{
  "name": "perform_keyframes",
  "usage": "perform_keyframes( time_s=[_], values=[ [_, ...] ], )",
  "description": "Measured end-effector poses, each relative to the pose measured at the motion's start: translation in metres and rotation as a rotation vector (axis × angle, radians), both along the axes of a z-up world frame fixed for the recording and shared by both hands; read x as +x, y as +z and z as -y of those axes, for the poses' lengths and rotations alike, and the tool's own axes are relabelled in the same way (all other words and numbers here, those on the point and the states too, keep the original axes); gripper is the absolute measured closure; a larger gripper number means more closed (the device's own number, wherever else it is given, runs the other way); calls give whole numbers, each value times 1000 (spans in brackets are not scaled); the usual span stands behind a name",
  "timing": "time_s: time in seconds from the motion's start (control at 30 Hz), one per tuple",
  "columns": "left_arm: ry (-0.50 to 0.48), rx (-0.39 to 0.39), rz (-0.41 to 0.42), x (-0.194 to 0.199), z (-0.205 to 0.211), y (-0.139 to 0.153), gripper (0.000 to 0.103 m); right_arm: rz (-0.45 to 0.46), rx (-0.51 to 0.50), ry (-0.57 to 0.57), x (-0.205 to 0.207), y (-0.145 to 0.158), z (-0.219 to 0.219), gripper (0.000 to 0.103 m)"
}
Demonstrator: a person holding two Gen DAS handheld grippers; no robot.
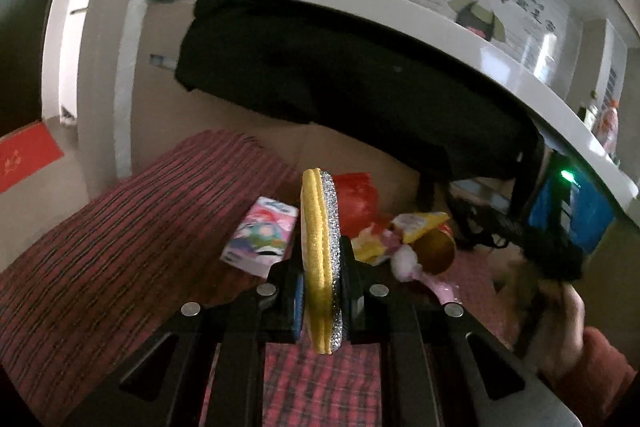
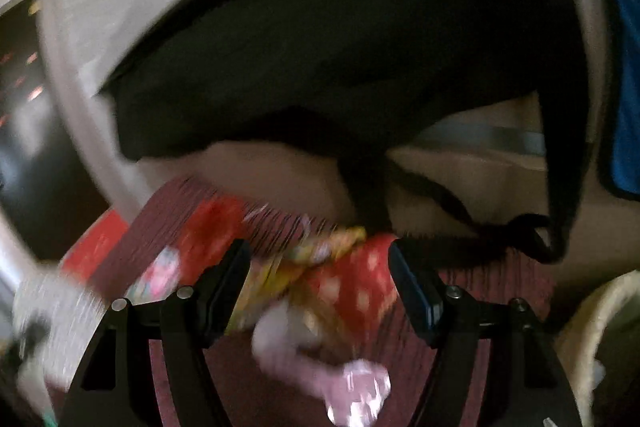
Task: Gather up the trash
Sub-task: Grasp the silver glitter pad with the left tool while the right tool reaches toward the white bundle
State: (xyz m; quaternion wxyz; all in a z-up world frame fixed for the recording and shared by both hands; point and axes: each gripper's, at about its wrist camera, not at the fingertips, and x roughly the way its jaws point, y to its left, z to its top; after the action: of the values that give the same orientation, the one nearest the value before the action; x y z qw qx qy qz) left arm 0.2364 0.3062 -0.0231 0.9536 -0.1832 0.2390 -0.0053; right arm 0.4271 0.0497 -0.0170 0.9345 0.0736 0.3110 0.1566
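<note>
Yellow-and-silver glitter sponge [image 1: 322,259], pink cartoon carton [image 1: 262,237], red white-dotted wrapper [image 2: 356,287] (blurred), maroon striped cloth [image 1: 120,251]

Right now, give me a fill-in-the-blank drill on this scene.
1. The left gripper is shut on a yellow and silver ____.
2. The right gripper is ____, with wrappers ahead of it.
3. The pink carton lies on the ____ cloth.

Missing: sponge; open; striped

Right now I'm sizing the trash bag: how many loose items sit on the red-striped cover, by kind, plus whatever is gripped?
Pink carton: 1
Red bag: 1
Yellow wrapper: 1
Gold cup: 1
Pink wrapper: 1
Yellow-and-silver scouring pad, held by left gripper: 1
Total: 6
</note>
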Motion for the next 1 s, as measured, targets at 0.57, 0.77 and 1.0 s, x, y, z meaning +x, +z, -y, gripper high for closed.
perform_keyframes(
  time_s=[0.57,0.77,1.0],
  values=[
    [55,-92,8,-11,-63,-23,89,-256,-56,-44,32,-72,4,37],
    [49,-89,2,-18,-60,-22,89,-231,-129,203,-25,-63,-36,45],
    [36,-105,-11,-27,-53,-21,89,-205,-164,507,-113,-57,-66,45]
  ],
)
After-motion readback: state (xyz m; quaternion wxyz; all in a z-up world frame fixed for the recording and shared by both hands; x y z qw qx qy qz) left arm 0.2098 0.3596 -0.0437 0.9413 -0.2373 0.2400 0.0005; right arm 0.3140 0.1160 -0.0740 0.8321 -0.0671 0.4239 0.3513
